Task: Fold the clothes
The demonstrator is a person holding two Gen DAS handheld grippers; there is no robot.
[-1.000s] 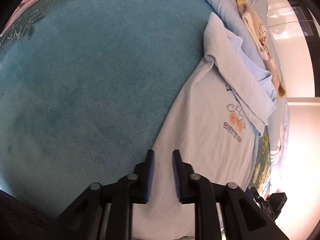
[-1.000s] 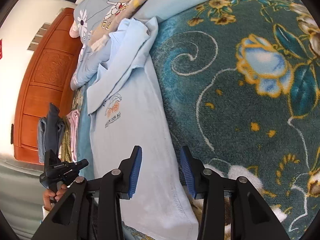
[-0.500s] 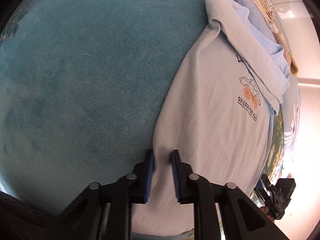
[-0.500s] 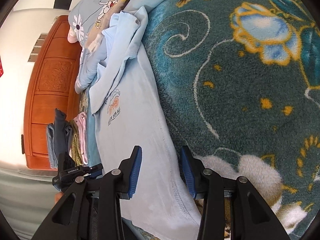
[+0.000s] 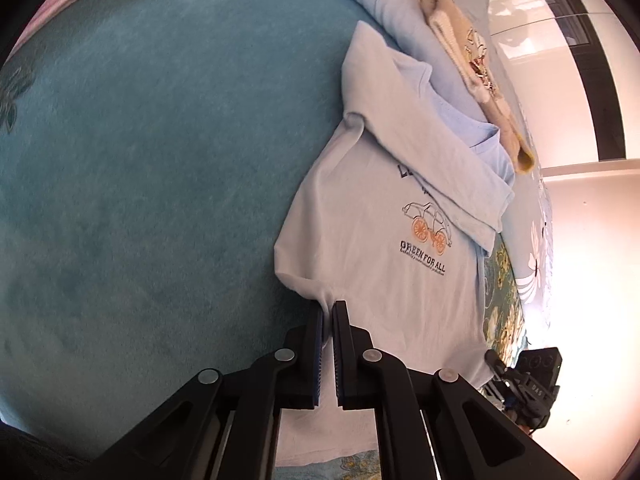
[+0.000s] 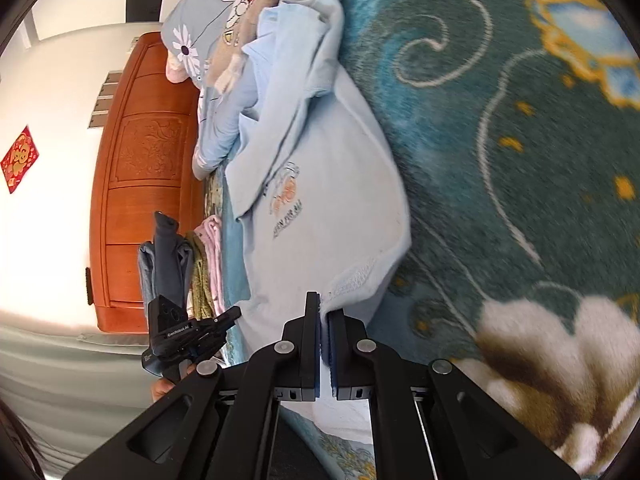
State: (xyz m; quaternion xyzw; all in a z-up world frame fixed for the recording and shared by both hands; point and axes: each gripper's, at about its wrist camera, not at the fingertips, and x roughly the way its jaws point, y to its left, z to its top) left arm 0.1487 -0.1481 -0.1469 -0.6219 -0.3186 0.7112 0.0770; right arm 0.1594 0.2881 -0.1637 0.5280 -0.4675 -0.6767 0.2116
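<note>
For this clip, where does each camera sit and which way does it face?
Left wrist: on the left gripper, looking along its fingers over the T-shirt on a teal blanket; the right gripper shows far right.
Right wrist: on the right gripper, facing the T-shirt hem and a wooden headboard; the left gripper and a hand show.
Shared: the T-shirt, each gripper pinching its edge.

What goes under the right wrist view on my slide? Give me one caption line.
Right tool pinches the stitched hem of a pale blue printed T-shirt on a teal floral blanket.
</note>
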